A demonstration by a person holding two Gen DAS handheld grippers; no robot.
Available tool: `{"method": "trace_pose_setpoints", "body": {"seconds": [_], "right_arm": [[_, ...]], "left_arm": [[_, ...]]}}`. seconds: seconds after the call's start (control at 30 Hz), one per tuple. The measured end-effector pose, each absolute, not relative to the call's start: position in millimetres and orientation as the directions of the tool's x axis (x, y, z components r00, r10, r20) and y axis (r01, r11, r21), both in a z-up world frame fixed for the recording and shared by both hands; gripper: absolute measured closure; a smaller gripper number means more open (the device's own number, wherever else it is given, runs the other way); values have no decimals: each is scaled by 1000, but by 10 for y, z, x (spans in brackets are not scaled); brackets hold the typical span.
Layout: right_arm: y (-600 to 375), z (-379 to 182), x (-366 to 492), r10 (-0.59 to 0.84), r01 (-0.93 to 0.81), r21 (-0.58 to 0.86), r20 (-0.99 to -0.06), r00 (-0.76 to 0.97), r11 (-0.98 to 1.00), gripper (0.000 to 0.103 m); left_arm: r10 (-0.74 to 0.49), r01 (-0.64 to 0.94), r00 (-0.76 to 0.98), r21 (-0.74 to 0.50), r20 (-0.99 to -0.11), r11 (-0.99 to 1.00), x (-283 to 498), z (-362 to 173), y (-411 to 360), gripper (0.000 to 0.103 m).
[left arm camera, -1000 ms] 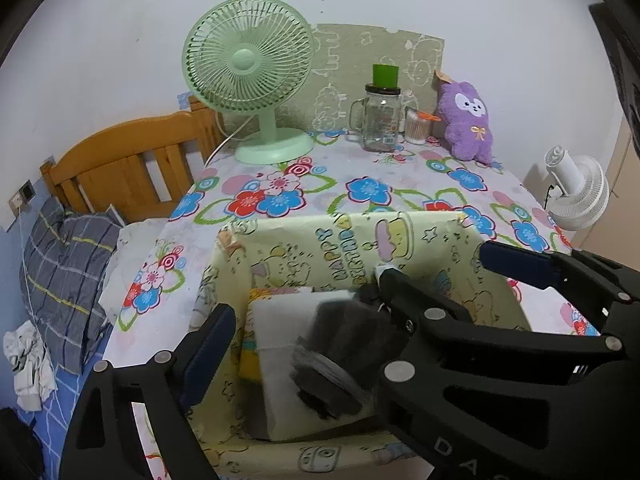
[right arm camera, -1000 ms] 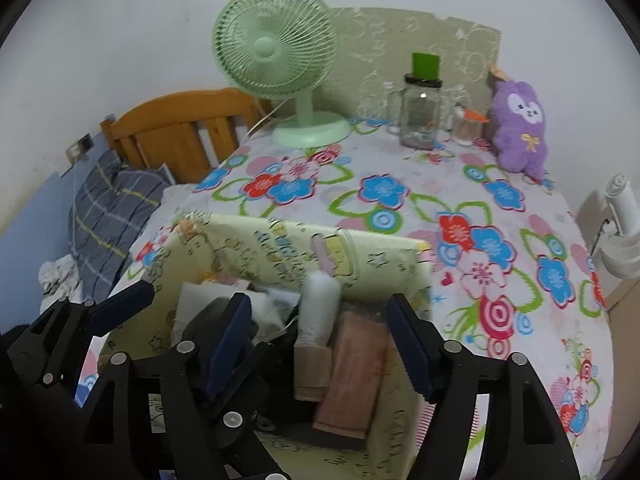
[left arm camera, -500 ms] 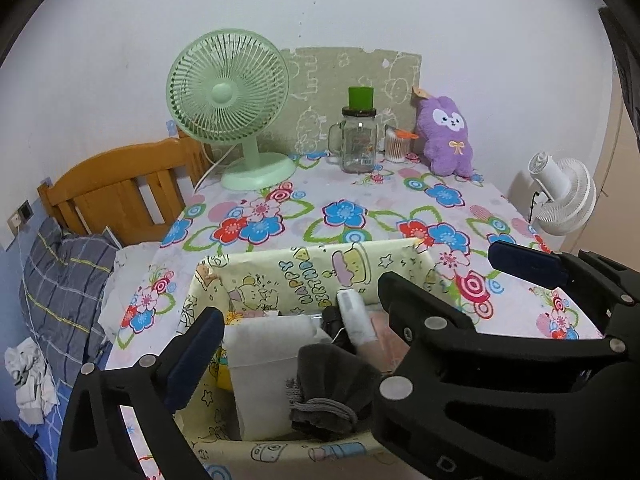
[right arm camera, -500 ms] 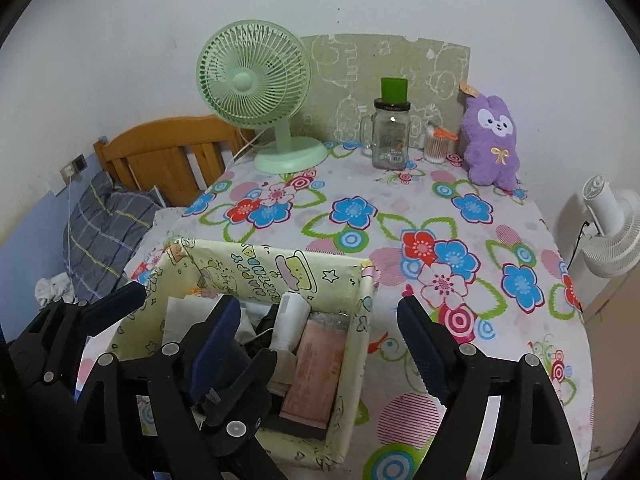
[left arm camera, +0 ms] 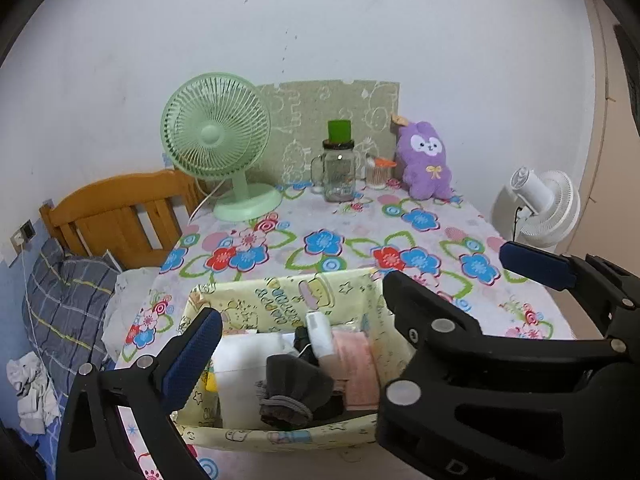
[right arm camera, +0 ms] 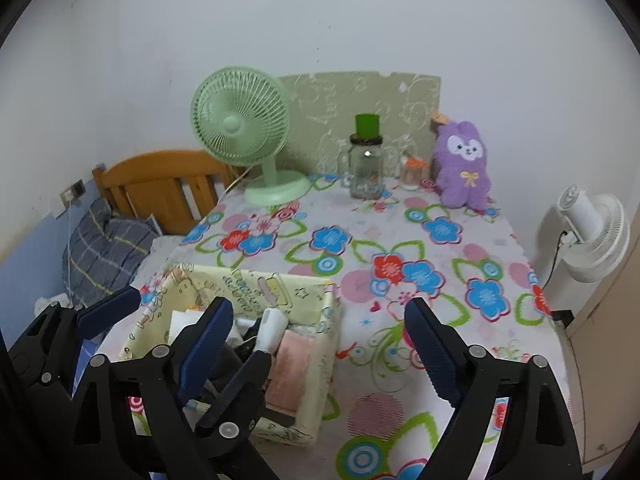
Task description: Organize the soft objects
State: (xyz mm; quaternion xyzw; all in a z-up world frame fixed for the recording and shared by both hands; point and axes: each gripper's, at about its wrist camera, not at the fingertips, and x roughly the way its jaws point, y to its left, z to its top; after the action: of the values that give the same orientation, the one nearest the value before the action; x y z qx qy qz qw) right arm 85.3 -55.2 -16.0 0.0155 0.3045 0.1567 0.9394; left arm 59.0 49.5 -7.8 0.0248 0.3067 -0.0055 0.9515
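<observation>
Left wrist view: the left gripper (left arm camera: 360, 308) hangs over the near end of a flowered table (left arm camera: 344, 216), its jaws spread wide with nothing pressed between them; its left finger pad (left arm camera: 192, 356) sits low on the left and its right pad far out on the right. The jaws have just been opening. Directly below and ahead of the gap stands a yellow fabric basket (left arm camera: 280, 300) printed with cartoons. Inside it, from the left finger across, lie a white folded cloth (left arm camera: 240, 372), a dark grey rolled sock (left arm camera: 296, 392), a white rolled sock (left arm camera: 320, 328) standing upright, and a pink towel (left arm camera: 360, 368) against the right wall. The other gripper's black body crosses the lower right, in front of the basket's right corner.

From the right wrist view the right gripper (right arm camera: 320, 348) is also spread, nothing held, and its jaws have just been opening too. The basket (right arm camera: 320, 328) lies under and just ahead of its left finger, the pink towel (right arm camera: 292, 368) showing between the fingers.

Far ahead of both tools, at the table's back edge, stand a green fan (left arm camera: 220, 140), a glass jar (left arm camera: 338, 168) with a green cup on top, and a purple plush toy (left arm camera: 426, 160).
</observation>
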Motion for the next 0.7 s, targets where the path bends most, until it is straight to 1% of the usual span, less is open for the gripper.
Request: {"method": "trace_pose_setpoints", "body": {"seconds": [0.43, 0.7], "right_arm": [[-1055, 118, 498, 248, -216, 123, -476, 844, 969, 6], [-1363, 245, 278, 211, -169, 135, -433, 876, 976, 6]], "left_arm": [[-13, 42, 855, 44, -518, 998, 338, 201, 193, 0], [-12, 43, 874, 53, -485, 998, 175, 350, 70, 0]]}}
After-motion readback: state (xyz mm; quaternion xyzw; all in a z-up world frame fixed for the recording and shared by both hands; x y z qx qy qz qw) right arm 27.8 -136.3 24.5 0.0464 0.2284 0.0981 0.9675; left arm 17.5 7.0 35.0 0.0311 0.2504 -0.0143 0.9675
